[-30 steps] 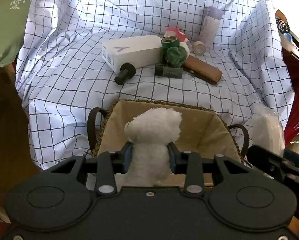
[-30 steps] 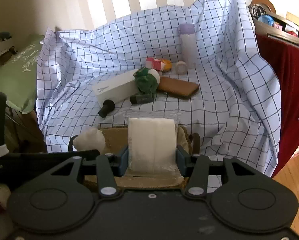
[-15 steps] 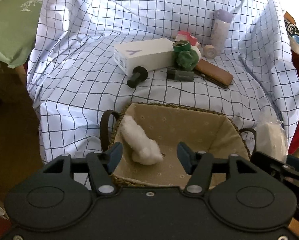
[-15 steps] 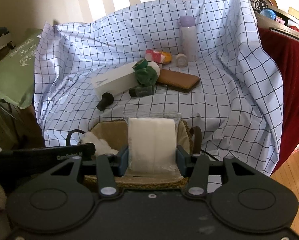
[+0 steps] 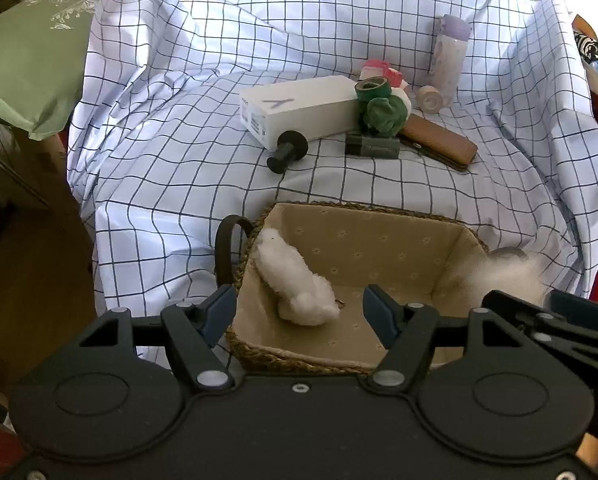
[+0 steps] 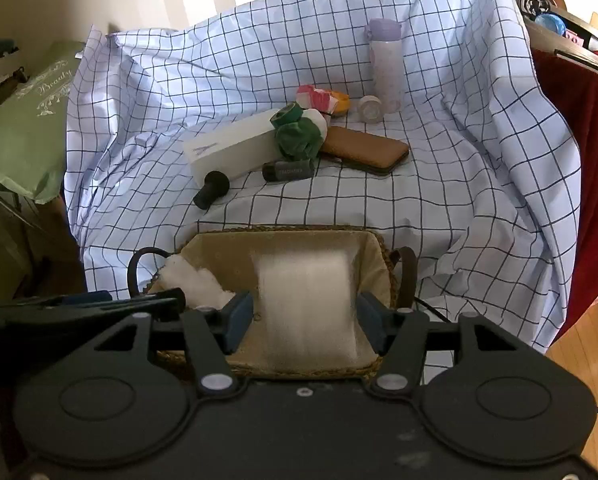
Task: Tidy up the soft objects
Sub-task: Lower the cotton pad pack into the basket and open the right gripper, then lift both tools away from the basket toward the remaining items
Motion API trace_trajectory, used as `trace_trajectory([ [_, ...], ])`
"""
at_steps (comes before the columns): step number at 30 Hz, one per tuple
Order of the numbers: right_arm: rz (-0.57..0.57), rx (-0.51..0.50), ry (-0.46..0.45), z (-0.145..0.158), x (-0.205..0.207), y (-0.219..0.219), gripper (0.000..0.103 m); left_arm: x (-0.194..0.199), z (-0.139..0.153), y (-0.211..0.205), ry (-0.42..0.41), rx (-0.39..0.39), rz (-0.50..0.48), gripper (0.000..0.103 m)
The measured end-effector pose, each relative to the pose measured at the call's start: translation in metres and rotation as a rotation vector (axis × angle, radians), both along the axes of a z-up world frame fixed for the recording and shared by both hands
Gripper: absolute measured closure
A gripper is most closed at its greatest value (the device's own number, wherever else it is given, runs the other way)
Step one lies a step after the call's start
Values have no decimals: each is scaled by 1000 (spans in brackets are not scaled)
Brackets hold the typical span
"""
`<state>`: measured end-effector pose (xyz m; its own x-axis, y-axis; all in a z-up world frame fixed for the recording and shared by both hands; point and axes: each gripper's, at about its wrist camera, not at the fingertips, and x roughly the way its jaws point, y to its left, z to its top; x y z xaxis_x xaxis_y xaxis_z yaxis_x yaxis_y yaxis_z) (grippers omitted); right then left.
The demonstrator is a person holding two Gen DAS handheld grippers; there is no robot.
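A woven basket (image 5: 363, 210) with a beige lining stands at the front of the checked cloth; it also shows in the right wrist view (image 6: 383, 248). A white plush toy (image 5: 295, 280) lies inside it at the left; it also shows in the right wrist view (image 6: 191, 280). My left gripper (image 5: 299, 312) is open and empty just above the basket's near rim. My right gripper (image 6: 305, 316) is open, with a blurred white bagged pad (image 6: 305, 304) between its fingers over the basket; the pad also shows blurred in the left wrist view (image 5: 507, 276). A green soft cloth ball (image 5: 383, 114) lies further back.
On the cloth behind the basket lie a white box (image 5: 299, 110), a black handle (image 5: 287, 154), a dark tube (image 5: 373, 146), a brown case (image 5: 439, 144), tape rolls (image 5: 429, 98), a pink-white item (image 6: 319, 98) and a lilac bottle (image 5: 449, 54). A green cushion (image 5: 27, 64) is at left.
My left gripper opened and dropped the white plush toy into the basket. My right gripper's jaws have widened and the bagged pad now looks blurred, moving down.
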<state>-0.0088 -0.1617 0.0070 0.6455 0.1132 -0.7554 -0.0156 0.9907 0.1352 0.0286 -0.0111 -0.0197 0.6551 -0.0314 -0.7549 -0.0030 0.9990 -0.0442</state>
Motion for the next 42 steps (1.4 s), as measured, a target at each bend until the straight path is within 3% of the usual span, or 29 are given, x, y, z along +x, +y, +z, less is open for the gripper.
trace_trajectory([
  [42, -38, -6, 5, -3, -5, -5, 40, -4, -3, 2, 5, 17, -1, 36],
])
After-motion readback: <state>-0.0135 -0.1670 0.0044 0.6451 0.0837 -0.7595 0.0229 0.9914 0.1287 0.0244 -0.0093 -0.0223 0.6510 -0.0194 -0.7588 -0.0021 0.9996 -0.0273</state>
